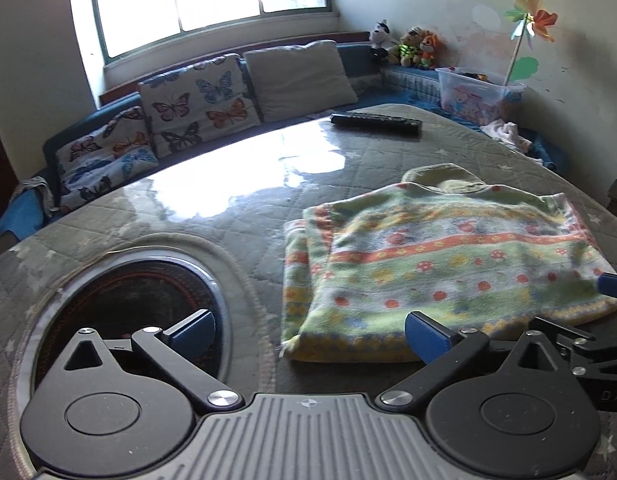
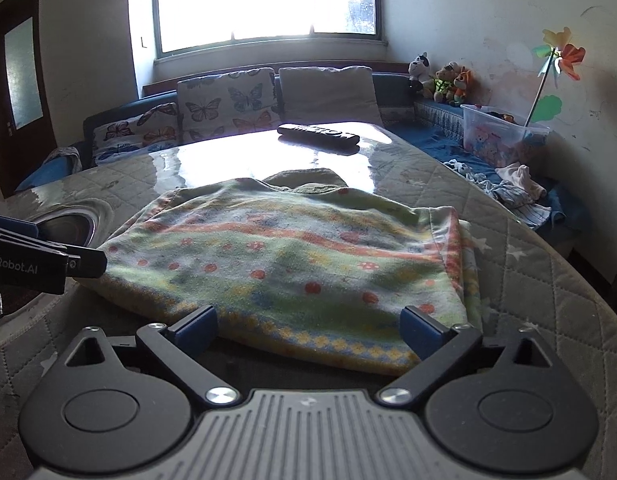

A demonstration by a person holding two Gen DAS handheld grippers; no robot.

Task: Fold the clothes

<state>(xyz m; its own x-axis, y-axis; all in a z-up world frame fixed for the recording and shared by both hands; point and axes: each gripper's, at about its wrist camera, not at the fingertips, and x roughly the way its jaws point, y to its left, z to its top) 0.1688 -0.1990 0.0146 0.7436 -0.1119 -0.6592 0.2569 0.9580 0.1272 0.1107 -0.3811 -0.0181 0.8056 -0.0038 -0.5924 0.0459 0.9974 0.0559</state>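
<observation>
A folded fleece garment [image 1: 448,264] with green, orange and yellow flower bands lies flat on the quilted table cover; it also shows in the right wrist view [image 2: 292,264]. My left gripper [image 1: 308,330] is open and empty, at the garment's near left corner, just short of its hem. My right gripper [image 2: 308,326] is open and empty, its fingers either side of the garment's near hem. The right gripper's tip [image 1: 612,285] shows at the edge of the left view. The left gripper's body [image 2: 36,258] shows at the left of the right view.
A round dark inset [image 1: 148,312] sits in the table at the left. A black remote control [image 1: 376,122] lies at the far side. Butterfly cushions [image 1: 196,100] line a blue sofa behind. A clear toy box [image 2: 504,136] and loose clothes [image 2: 508,188] lie at the right.
</observation>
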